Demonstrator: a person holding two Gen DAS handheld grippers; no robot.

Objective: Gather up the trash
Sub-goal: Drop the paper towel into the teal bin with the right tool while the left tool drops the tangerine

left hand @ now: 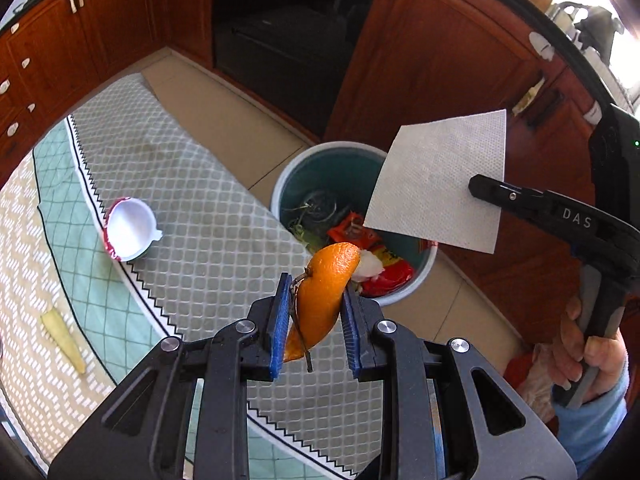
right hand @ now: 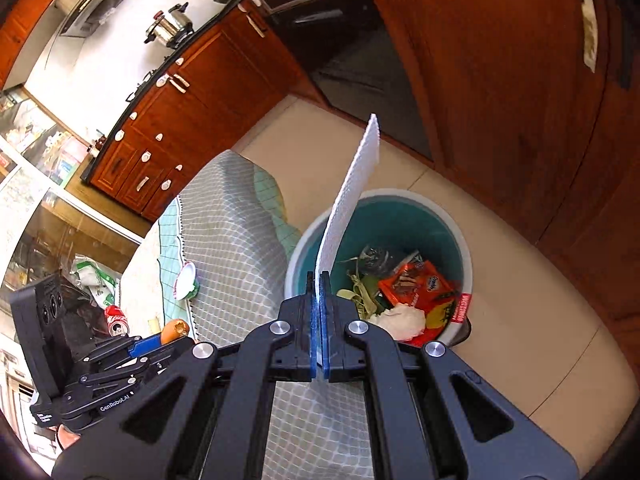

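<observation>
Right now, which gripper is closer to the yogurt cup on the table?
Left. The left gripper, holding orange peel, is over the table by the yogurt cup; the right gripper is over the bin.

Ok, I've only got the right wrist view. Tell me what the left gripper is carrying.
Observer: The left gripper is shut on an orange peel with a thin stalk, clamped between both blue fingers.
Operator: Describe my napkin; I see it edge-on.
Observer: The napkin is a flat, uncrumpled square sheet; the right gripper pinches it at one edge.
</observation>
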